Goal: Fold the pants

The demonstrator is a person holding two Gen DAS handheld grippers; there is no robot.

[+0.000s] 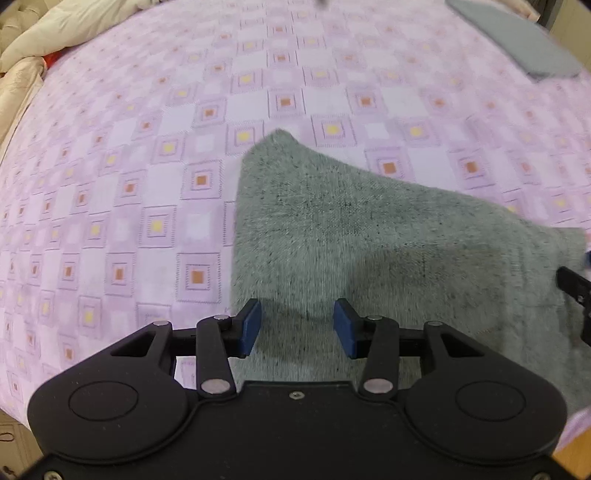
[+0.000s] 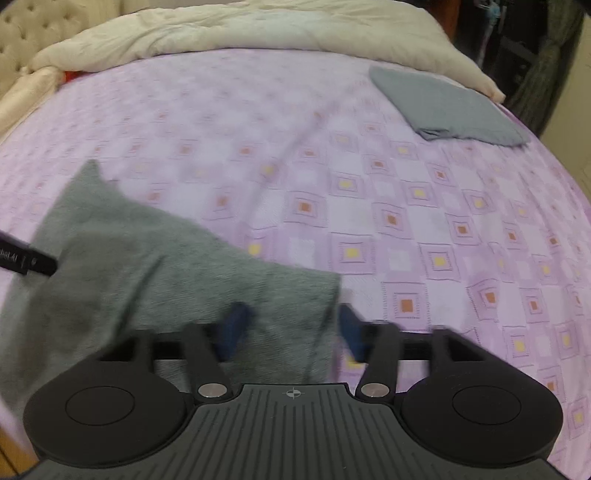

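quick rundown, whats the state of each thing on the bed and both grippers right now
green-grey pants: lying rumpled on the bedsheet, partly folded
left gripper: open over the pants, fingers apart, not gripping
right gripper: open, blurred, pants edge between its fingers
grey folded cloth: folded flat, far corner
cream duvet: bunched at the bed's far end

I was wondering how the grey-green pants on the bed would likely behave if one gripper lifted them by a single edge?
The grey-green pants would probably droop and unfold: the knit already lies in soft creases, with one corner peaked. They look light, since the patterned bedspread barely dents beneath them. The fuzzy surface likely grips well against the left gripper pads.
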